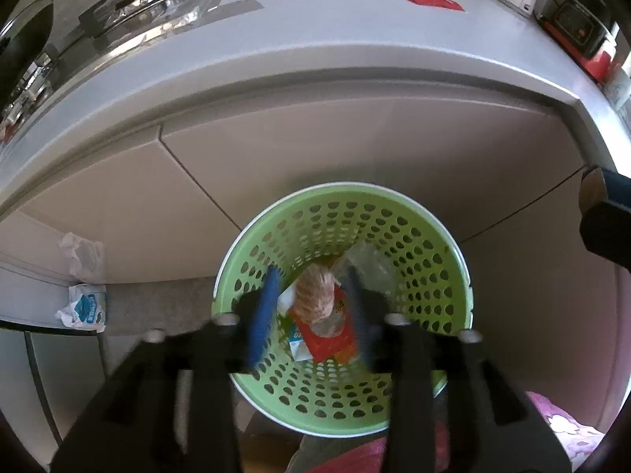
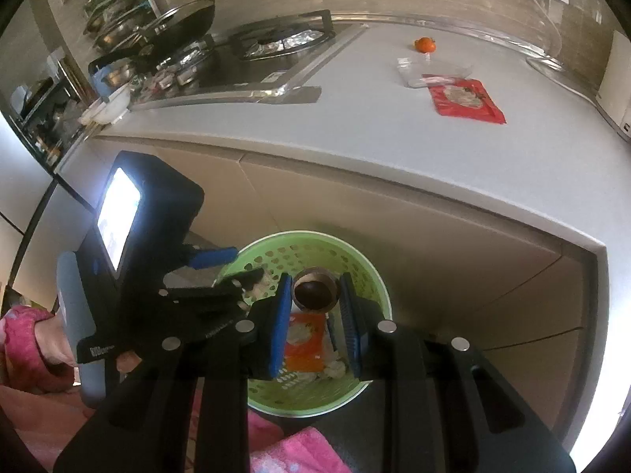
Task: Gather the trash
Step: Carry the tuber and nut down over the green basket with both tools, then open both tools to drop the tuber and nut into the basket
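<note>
Pale grey counter (image 2: pixel 355 126) fills the background, with a gas hob (image 2: pixel 276 43) at its far left end. Against the cabinet front below its edge stands a green perforated bin (image 1: pixel 434 260). Red and white wrappers (image 1: pixel 327 335) already lie at the bottom of the bin. Directly over the bin's mouth, the left claw (image 1: pixel 311 303) points downward, its blue pads parted around a crumpled plastic bottle (image 1: pixel 315 295) without clearly pressing it. Right claw (image 2: pixel 315 323), also above the bin, pinches a brown cardboard roll (image 2: pixel 315 289) between its narrow-set pads. A red packet (image 2: pixel 465 100) and an orange fruit (image 2: pixel 425 44) lie up on the counter, well away from the bin.
</note>
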`<control>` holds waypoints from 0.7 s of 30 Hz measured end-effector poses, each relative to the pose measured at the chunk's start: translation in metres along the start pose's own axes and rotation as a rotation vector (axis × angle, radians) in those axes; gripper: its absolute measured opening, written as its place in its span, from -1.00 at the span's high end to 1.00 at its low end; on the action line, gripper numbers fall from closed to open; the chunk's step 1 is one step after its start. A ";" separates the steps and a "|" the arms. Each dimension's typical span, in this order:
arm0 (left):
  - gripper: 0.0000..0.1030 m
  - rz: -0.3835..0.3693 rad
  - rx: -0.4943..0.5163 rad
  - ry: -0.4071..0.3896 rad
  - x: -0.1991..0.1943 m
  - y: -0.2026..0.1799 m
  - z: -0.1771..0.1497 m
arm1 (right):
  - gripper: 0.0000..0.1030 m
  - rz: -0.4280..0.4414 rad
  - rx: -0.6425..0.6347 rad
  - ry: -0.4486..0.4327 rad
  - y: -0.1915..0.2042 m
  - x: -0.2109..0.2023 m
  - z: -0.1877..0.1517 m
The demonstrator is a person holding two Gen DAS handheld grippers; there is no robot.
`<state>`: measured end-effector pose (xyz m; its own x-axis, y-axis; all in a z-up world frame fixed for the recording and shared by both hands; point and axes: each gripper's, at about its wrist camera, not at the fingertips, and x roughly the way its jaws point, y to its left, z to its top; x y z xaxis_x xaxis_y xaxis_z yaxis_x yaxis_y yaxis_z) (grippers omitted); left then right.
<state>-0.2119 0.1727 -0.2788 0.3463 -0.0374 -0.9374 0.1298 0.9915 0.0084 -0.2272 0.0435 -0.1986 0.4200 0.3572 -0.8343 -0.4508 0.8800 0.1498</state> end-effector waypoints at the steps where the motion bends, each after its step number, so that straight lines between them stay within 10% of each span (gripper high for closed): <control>1: -0.19 0.009 -0.002 -0.011 -0.003 0.001 -0.002 | 0.51 0.001 -0.002 0.001 0.002 0.001 0.000; 21: -0.56 0.078 -0.115 -0.097 -0.035 0.043 0.002 | 0.50 -0.005 -0.113 0.080 0.037 0.037 -0.001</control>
<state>-0.2169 0.2167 -0.2451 0.4401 0.0342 -0.8973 -0.0062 0.9994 0.0350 -0.2295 0.0885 -0.2242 0.3603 0.3229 -0.8752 -0.5365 0.8392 0.0887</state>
